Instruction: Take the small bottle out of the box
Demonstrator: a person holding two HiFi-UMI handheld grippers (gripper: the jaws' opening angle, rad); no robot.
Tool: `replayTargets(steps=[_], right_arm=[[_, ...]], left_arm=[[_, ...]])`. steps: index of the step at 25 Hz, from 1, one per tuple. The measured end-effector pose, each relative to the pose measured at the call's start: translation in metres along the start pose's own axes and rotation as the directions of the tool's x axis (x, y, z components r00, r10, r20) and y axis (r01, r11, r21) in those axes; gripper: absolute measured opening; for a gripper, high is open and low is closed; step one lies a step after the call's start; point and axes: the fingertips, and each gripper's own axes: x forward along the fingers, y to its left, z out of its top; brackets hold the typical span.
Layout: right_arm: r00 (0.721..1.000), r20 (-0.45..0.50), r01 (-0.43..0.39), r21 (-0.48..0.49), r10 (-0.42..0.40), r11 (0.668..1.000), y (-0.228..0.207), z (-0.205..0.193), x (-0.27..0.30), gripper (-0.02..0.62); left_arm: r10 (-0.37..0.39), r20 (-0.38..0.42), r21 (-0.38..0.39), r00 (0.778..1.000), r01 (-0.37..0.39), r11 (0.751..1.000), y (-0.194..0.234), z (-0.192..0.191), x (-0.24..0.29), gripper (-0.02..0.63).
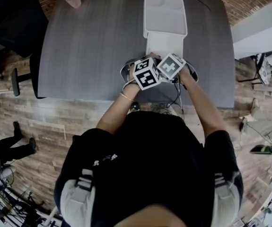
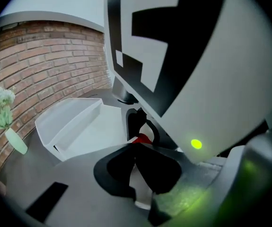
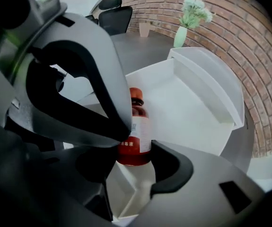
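Glossy btl (image 3: 135, 129), matt plastic box (image 3: 206, 67)

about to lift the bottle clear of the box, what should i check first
1. Right gripper shut on the small bottle: ok, both jaws press its labelled body.
2. Bottle upright: ok, its cap is on top.
3. Bottle's base above the white box: cannot tell, the jaws hide where the base sits against the rim.
4. Lid out of the way: ok, it is folded back on the far side.
5. Left gripper steadying the box: cannot tell; its jaws are together, but whether a box wall sits between them is unclear.
6. Room between the grippers: not ok, they crowd side by side over the box's near end.
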Motion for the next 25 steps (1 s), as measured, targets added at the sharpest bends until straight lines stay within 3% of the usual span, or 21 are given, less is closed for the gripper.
replayTargets(steps=[3,11,14,18,21,25], right_arm=[[0.999,-0.054,-0.004,-0.024,0.003,1.0,0.006,-0.01,0.004,0.222],[0.995,0.027,0.101,-0.107,-0.099,0.989,-0.006,-0.002,-0.001,0.218],[0.983,0.118,0.149,-0.087,-0.138,0.985,-0.009,0.009,-0.013,0.218],[0.961,0.231,0.154,0.022,-0.155,0.988,-0.01,0.016,-0.031,0.218],[0.922,0.355,0.116,0.129,-0.155,0.985,-0.007,0.023,-0.05,0.218],[0.813,0.55,0.062,0.249,-0.194,0.967,-0.003,0.033,-0.083,0.218]], left_arm=[[0.009,0.014,-0.022,1.0,-0.009,1.0,0.001,-0.003,-0.003,0.002],[0.055,0.001,-0.044,0.998,-0.055,0.998,0.005,-0.02,-0.016,0.002],[0.074,0.026,-0.098,0.997,-0.071,0.993,0.005,-0.03,-0.033,0.002],[0.134,0.082,-0.194,0.988,-0.116,0.974,0.013,-0.043,-0.062,0.002],[0.191,0.151,-0.269,0.97,-0.146,0.952,0.019,-0.046,-0.086,0.002],[0.25,0.242,-0.341,0.938,-0.16,0.926,0.018,-0.042,-0.118,0.002]])
